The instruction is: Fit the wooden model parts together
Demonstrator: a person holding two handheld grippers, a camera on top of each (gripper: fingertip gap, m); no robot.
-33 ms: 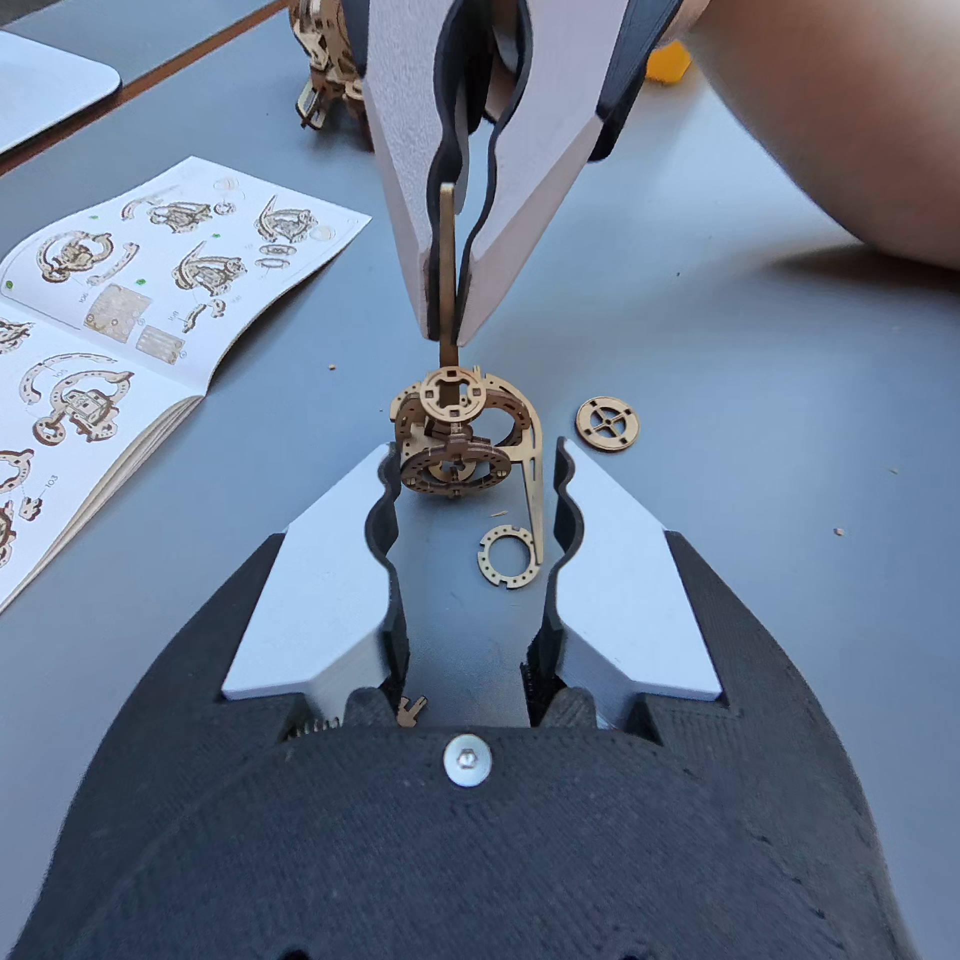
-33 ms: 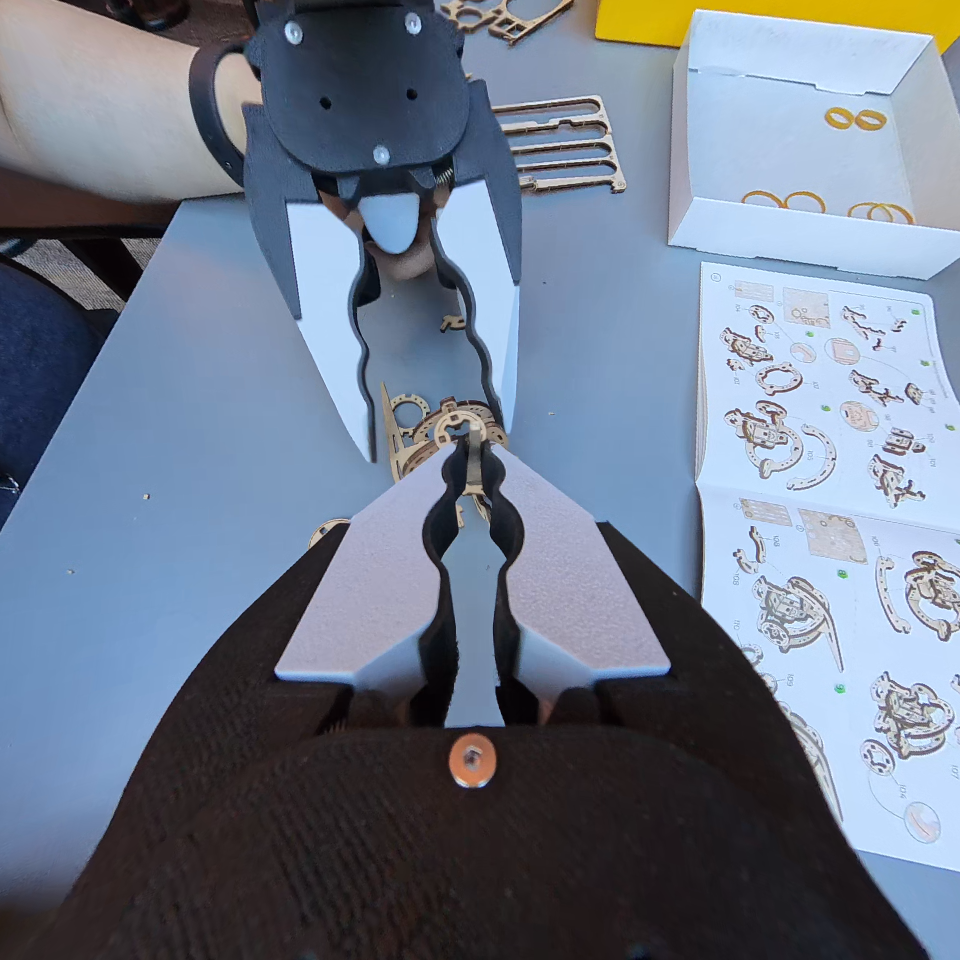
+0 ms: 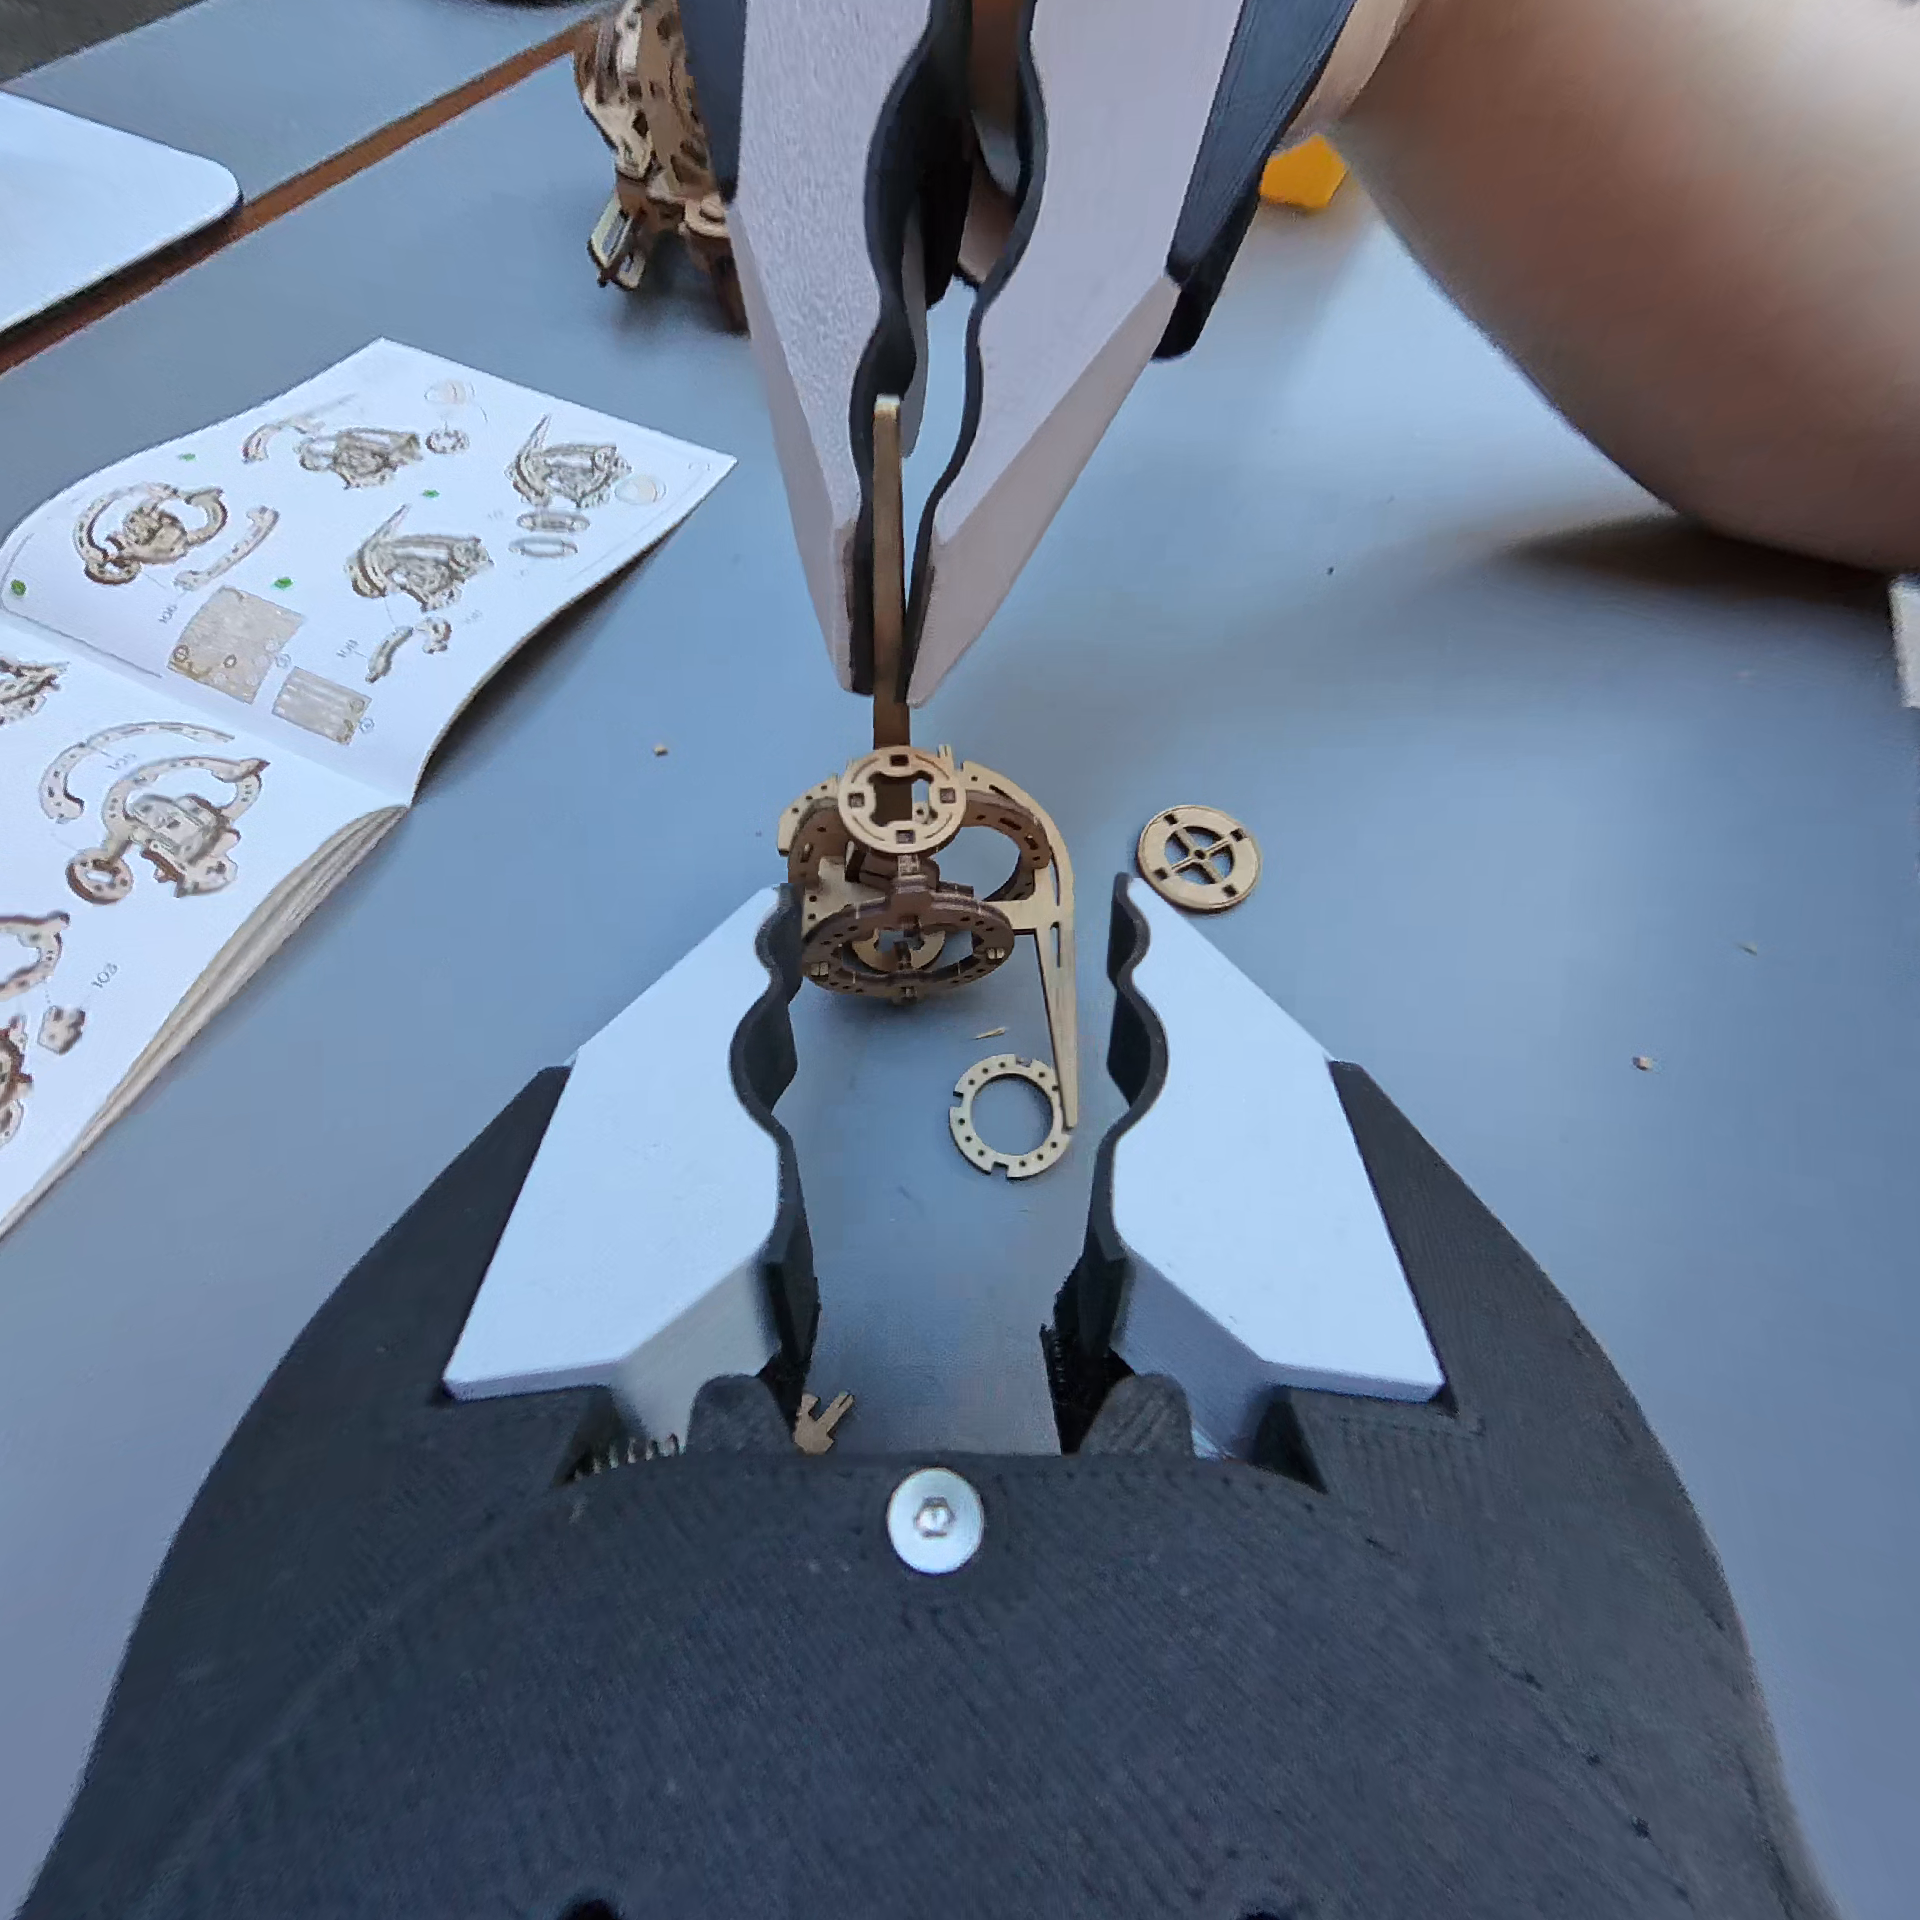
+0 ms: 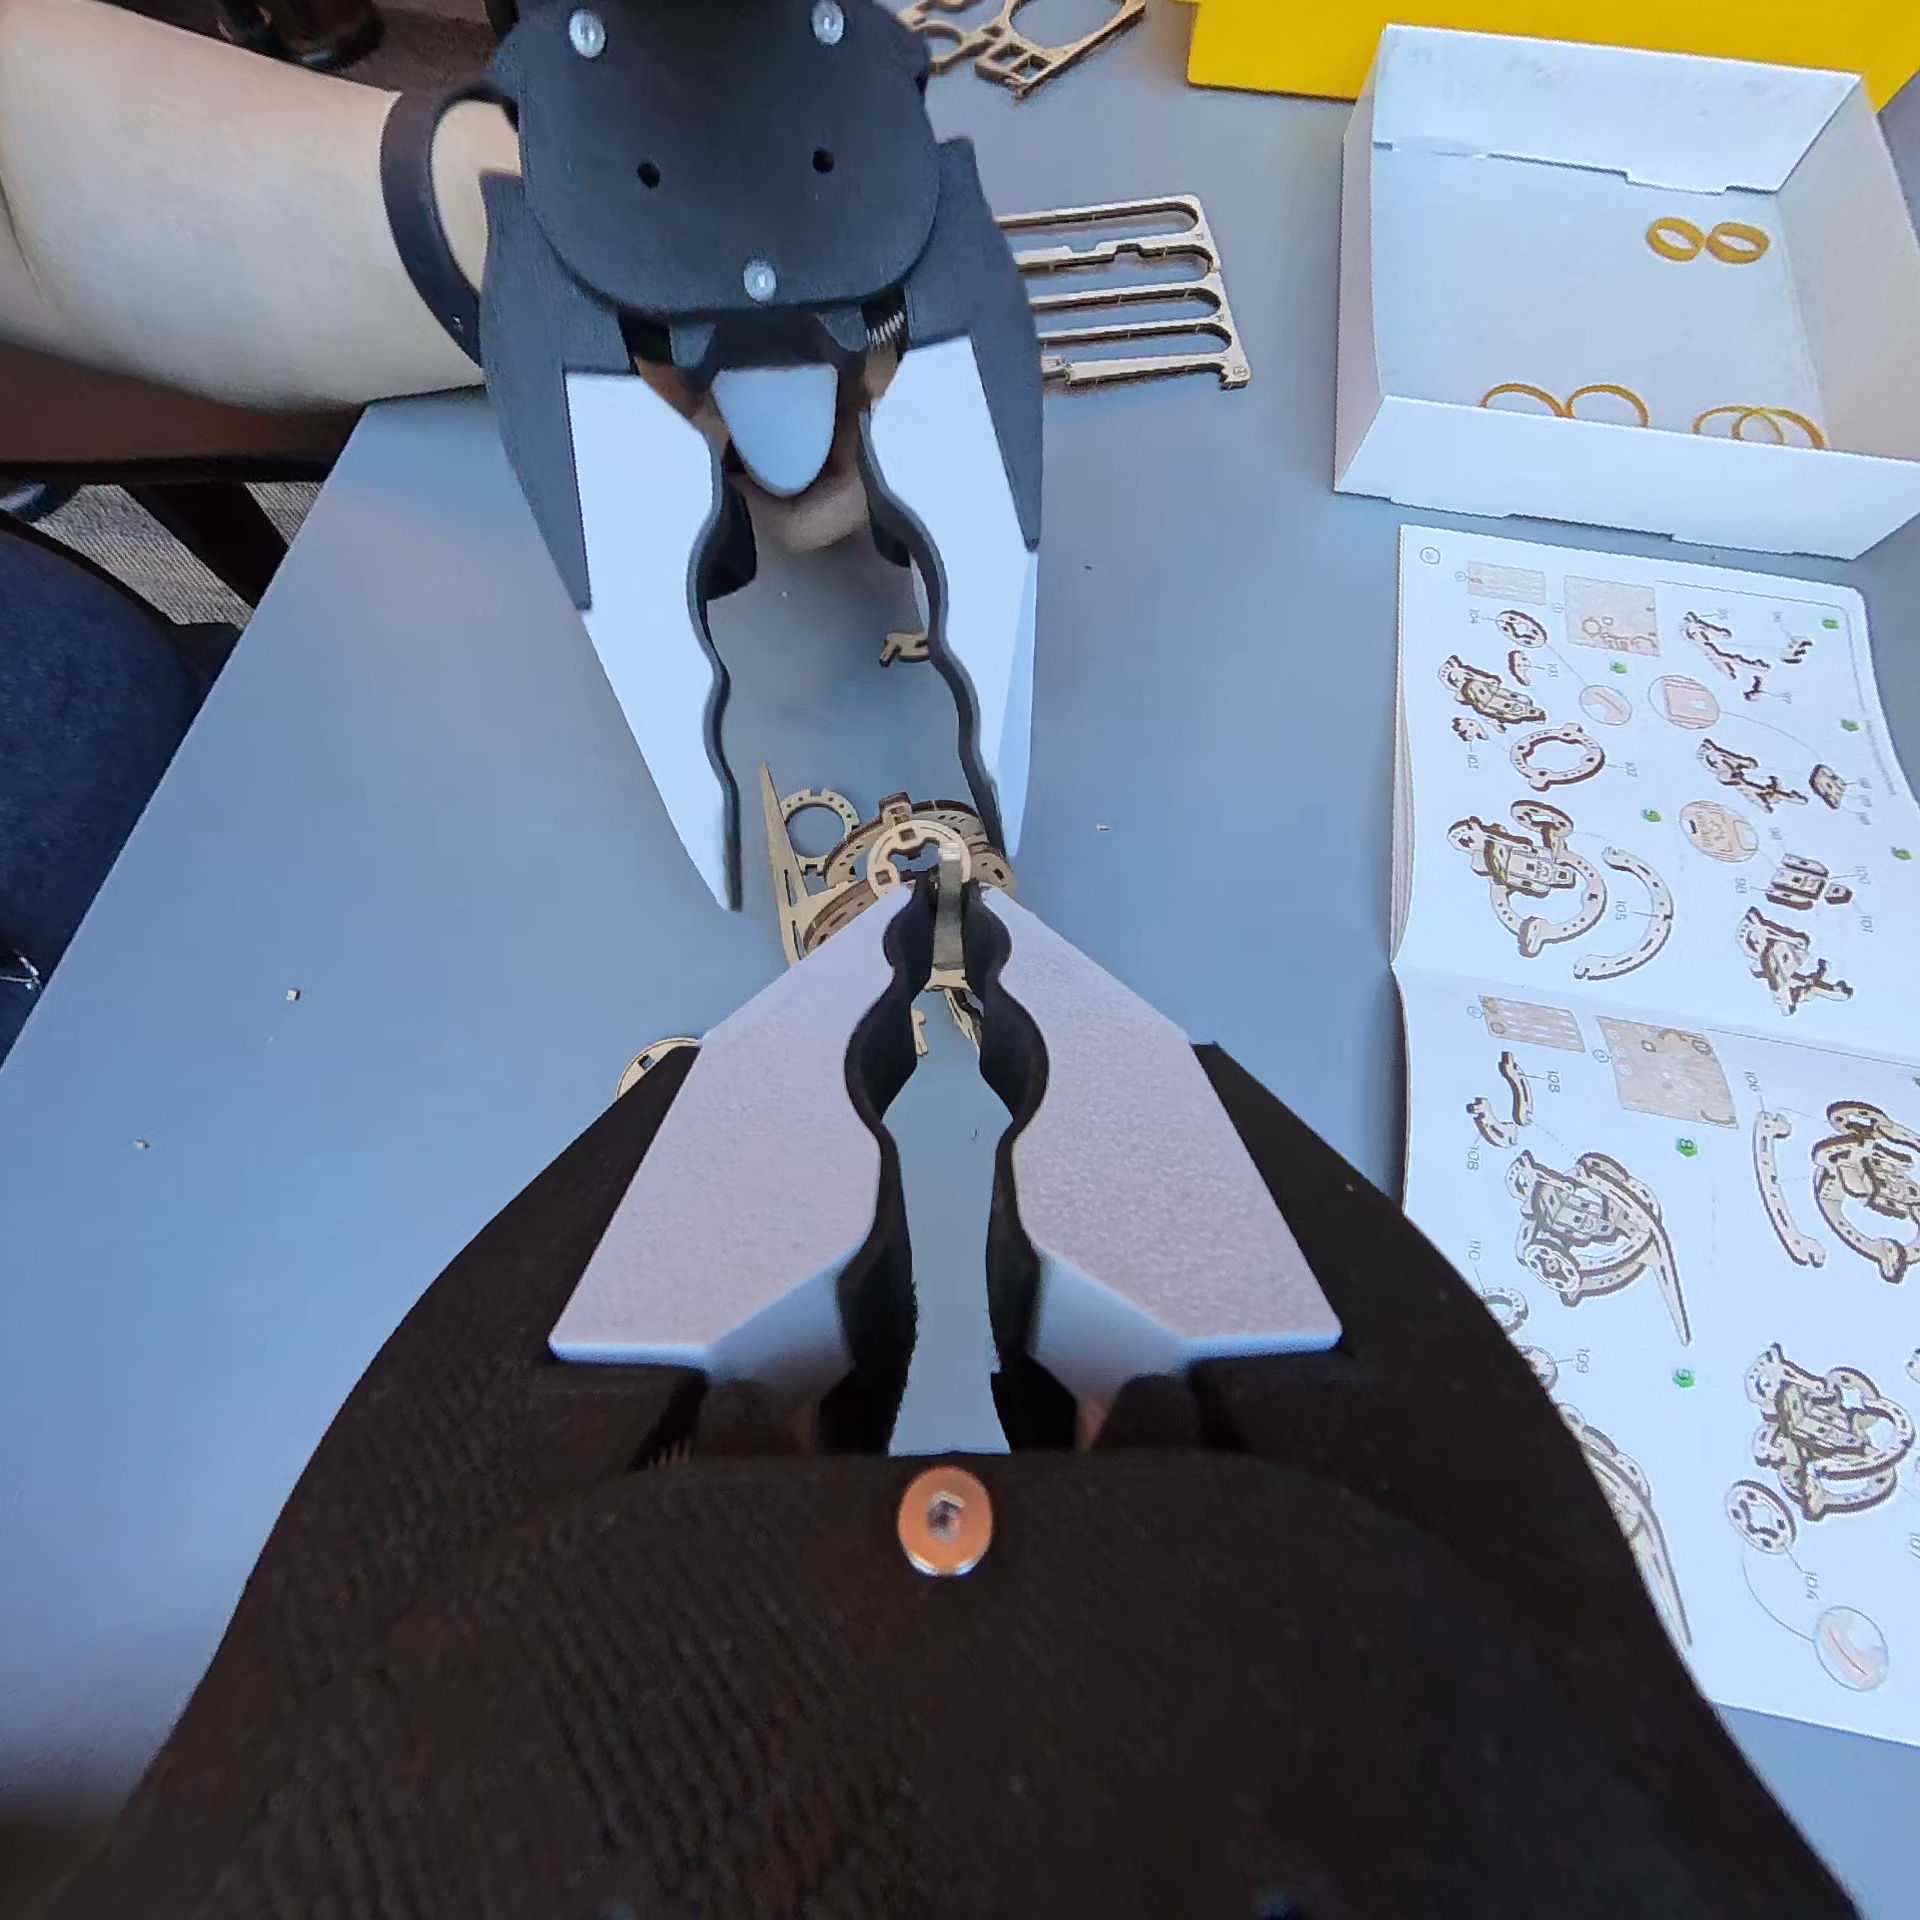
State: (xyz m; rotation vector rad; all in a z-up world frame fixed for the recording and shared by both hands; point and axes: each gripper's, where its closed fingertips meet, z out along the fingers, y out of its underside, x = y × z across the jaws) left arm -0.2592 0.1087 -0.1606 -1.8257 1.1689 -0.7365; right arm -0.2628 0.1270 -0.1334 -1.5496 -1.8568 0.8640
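A small wooden sub-assembly of discs and curved arms stands on the grey table. My left gripper is open, with its fingertips on either side of the assembly and the left finger close to its ring. My right gripper comes down from the far side and is shut on a thin wooden pin. The pin's lower end meets the hole in the assembly's top disc. In the right wrist view, my right gripper holds the pin at the assembly, with the open left gripper opposite.
A loose notched ring and a spoked wheel lie beside the assembly. An open instruction booklet lies on the table. Farther off are a white box holding yellow rings, a wooden part sheet and a built wooden model. A person's arm rests nearby. My two grippers' fingertips are within a few centimetres of each other.
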